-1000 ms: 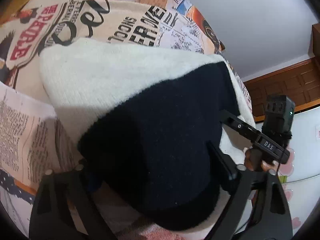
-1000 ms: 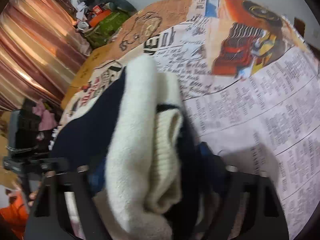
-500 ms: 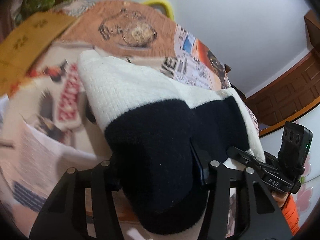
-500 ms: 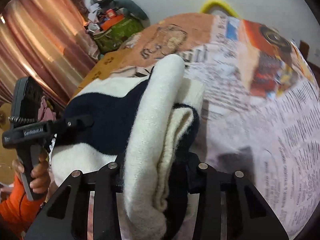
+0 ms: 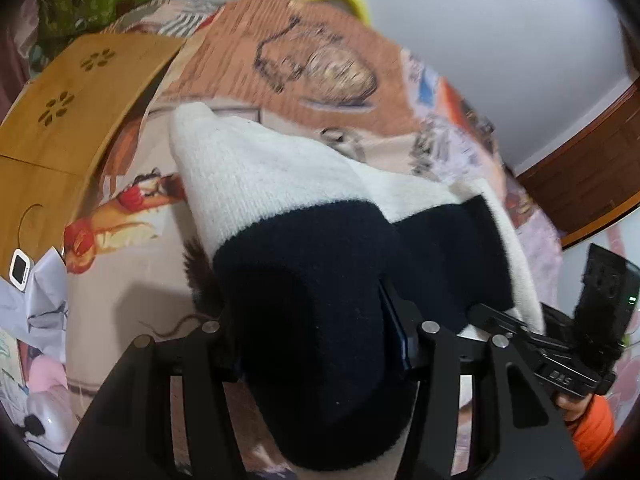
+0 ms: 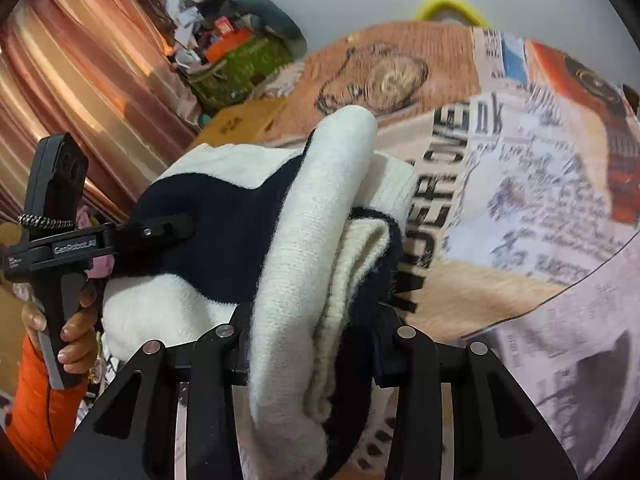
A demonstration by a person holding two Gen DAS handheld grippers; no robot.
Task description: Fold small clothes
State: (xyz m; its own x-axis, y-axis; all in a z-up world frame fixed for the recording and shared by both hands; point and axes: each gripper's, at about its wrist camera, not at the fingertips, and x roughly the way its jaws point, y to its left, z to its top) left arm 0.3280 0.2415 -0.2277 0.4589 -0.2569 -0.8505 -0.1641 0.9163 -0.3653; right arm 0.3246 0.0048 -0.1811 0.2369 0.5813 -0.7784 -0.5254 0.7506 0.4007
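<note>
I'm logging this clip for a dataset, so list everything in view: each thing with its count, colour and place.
knit garment: one, cream and navy, bunched and held in both claws above the bed.
printed bedspread: one, orange and newsprint pattern, under the garment.
wooden lap table: one, tan with flower cut-outs, far left on the bed.
green basket: one, piled with clutter, by the wall.
curtain: one, coppery pink, far left.
yellow ring: one, behind the bed's far edge.
left claw: black, shut on the navy part.
right claw: black, shut on the bunched folds.
hand: one, orange sleeve, gripping the left handle.
</note>
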